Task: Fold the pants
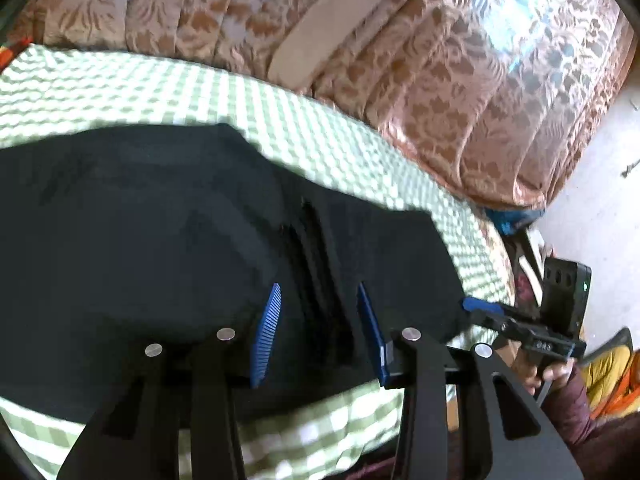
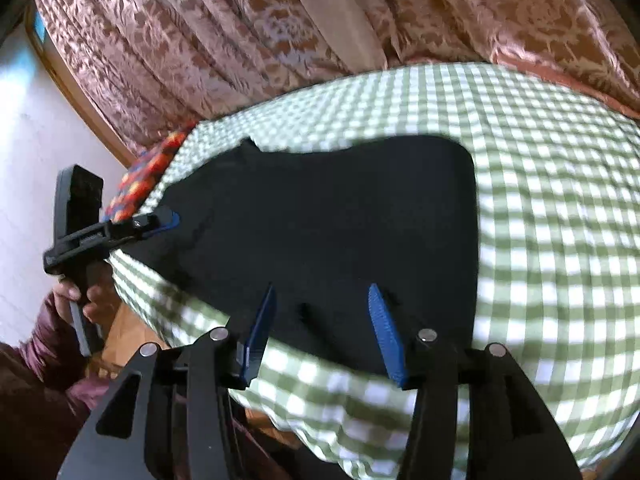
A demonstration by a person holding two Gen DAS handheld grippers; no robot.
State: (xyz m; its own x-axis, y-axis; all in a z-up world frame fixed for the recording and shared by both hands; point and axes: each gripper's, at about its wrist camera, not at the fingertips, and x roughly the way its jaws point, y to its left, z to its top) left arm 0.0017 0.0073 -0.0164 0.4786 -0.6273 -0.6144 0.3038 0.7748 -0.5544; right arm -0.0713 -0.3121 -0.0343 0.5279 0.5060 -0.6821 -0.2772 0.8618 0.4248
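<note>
Both claws hang spread and empty: left gripper (image 1: 318, 332) and right gripper (image 2: 320, 328) over the near edge of black pants (image 2: 320, 216) on a green-checked sheet (image 2: 560, 220). Soft, light, floppy cloth (likely wrinkle-prone); best pinched at near corners.

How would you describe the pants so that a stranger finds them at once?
Look at the bed with the green-and-white checked sheet, in front of the floral curtains. The pants lie flat on it, near its front edge. They are the only plain black thing there.
</note>
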